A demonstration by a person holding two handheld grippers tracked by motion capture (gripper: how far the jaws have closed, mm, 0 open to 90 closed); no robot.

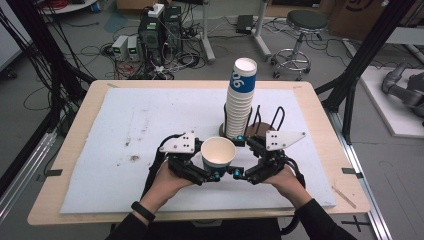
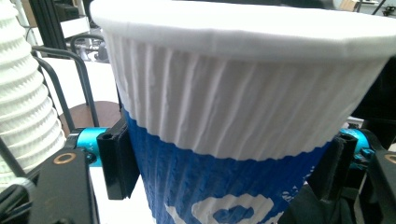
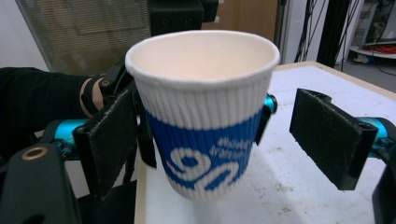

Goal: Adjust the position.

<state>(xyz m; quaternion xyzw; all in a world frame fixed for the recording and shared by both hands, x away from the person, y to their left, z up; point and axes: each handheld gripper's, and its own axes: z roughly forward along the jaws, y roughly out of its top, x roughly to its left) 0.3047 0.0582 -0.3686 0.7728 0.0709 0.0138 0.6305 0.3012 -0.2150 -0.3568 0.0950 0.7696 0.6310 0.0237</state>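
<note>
While the left gripper [image 1: 216, 176] has its black jaws clamped on both sides of the paper cup [image 1: 218, 155], the right gripper [image 1: 235, 156] just sits there with its jaws spread wide, pads [image 3: 329, 136] clear of the cup wall. No earlier shot to go by, so that's all I can say on the right one. From the right gripper view the cup [image 3: 204, 109] hangs upright between those open pads, white ribbed top, blue band with white print, and it looks lifted off the table. The left gripper view is basically cup [image 2: 243, 121] up close, pinched low on the blue part. Behind both grippers, a tall stack of cups [image 1: 240, 97] stands in a black wire holder [image 1: 270, 120] on a round wooden base. All of it sits on a white foam board [image 1: 125, 130] laid over the wooden table [image 1: 75, 150].
</note>
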